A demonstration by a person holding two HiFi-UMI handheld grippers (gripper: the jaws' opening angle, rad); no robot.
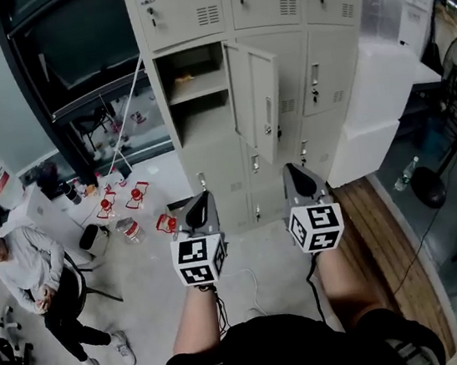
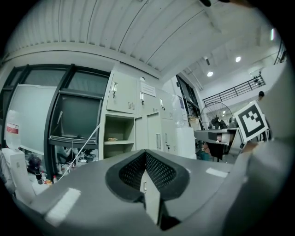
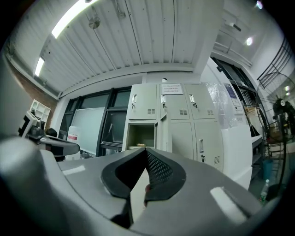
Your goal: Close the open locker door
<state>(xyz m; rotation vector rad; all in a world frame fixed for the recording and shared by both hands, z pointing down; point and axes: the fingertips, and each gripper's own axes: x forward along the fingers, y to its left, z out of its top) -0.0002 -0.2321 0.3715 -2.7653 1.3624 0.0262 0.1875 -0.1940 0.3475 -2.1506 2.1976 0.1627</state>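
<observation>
Locker door [image 1: 255, 102]: swung out from the locker bank [image 1: 187, 10], right of its open compartment.
Left gripper [image 1: 201, 208]: jaws pressed together, empty, short of the bank.
Right gripper [image 1: 299, 177]: jaws likewise together, empty.
Head view only: seated person [image 1: 34, 272] left of the bank.
Right gripper view only: paper notice [image 3: 171, 88] on the bank's top row.

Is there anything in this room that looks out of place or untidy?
Yes. One locker door stands wide open while the doors around it are shut. Small red-and-white items lie scattered on the floor left of the lockers, and a thin white pole leans beside them.
</observation>
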